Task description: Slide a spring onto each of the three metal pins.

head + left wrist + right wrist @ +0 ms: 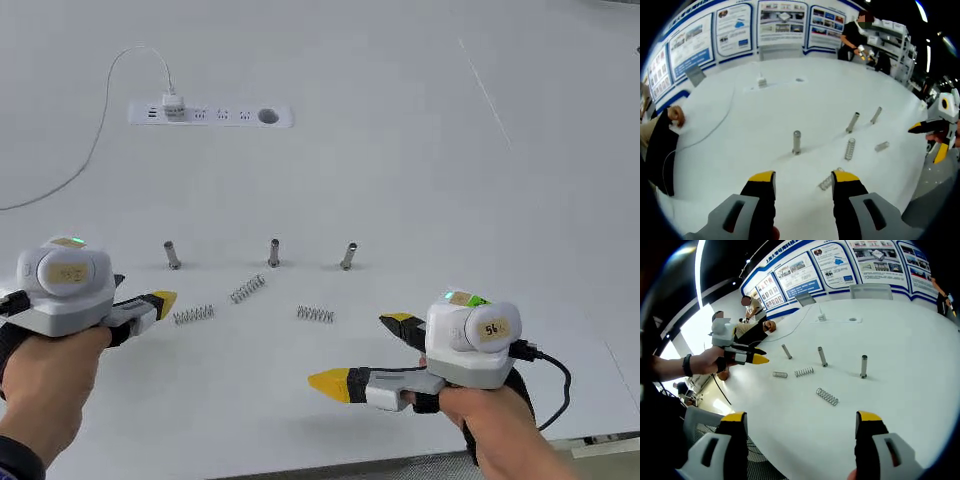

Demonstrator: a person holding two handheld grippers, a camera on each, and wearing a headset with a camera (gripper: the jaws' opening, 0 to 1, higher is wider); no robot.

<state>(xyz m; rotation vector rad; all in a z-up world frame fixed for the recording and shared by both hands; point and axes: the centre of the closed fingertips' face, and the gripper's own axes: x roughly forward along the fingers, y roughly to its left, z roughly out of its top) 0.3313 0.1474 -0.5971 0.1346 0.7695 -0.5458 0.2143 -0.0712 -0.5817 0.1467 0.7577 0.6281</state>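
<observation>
With the left gripper (pixel 804 179) and right gripper (pixel 365 351) both spread wide and empty, and the three springs (pixel 248 289) lying loose on the table (pixel 420 180) just before the bare pins (pixel 273 253), a hasty pinch may flick a spring away.

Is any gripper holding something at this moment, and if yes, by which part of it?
Nothing is held. The left gripper and the right gripper are both open, with empty jaws; the springs lie loose on the table.

White-shelled left gripper (pixel 804 177) and right gripper (pixel 801 417): black jaws tipped yellow, green lights, handwritten labels. Black cable (pixel 556 372); dark wristband (pixel 687 365).
</observation>
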